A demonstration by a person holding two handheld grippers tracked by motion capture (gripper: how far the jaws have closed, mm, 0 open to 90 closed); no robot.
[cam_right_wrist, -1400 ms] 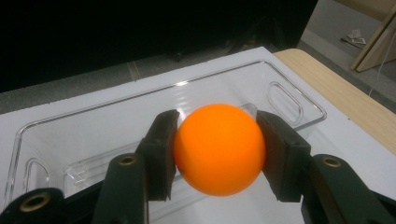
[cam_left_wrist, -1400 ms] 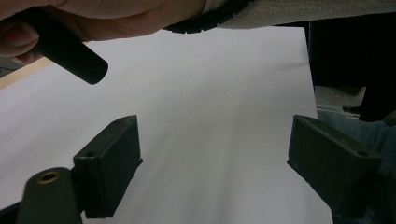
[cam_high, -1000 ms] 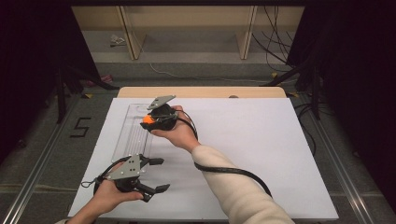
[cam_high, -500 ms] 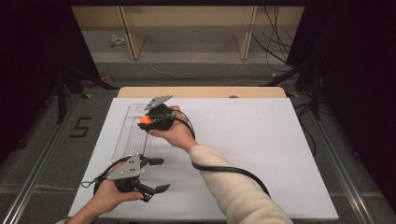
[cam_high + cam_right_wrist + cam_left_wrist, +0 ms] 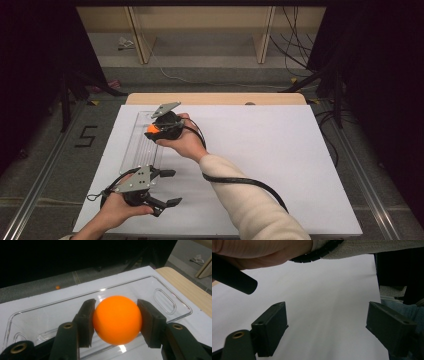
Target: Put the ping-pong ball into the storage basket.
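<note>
I have the orange ball (image 5: pixel 117 319) pinched between the two pads of my right gripper (image 5: pixel 156 128), one pad on each side at its widest part, and I am holding it over the clear plastic tray (image 5: pixel 172 302) that lies on the left part of the white sheet (image 5: pixel 270 150), toward the far edge. My worry is the grip itself: the ball is smooth and round, the pads touch it only on two small patches, and any twist of my wrist or slackening could let it squirt out. If it drops from here I judge it would bounce on the hard tray and may well hop over the low rim, roll across the sheet and go off the table; a small orange speck (image 5: pixel 57 287) already lies on the dark floor beyond. My left gripper (image 5: pixel 162 189) rests near me on the sheet with its jaws spread wide and nothing between them, just bare white surface. My right forearm and its black cable (image 5: pixel 240 181) cross the sheet on the near side between my two hands, so a quick move of the left hand could snag that cable and jog the ball. Beyond the sheet's far edge a strip of the wooden tabletop (image 5: pixel 215 98) shows; nothing stands in the tray below the ball.
</note>
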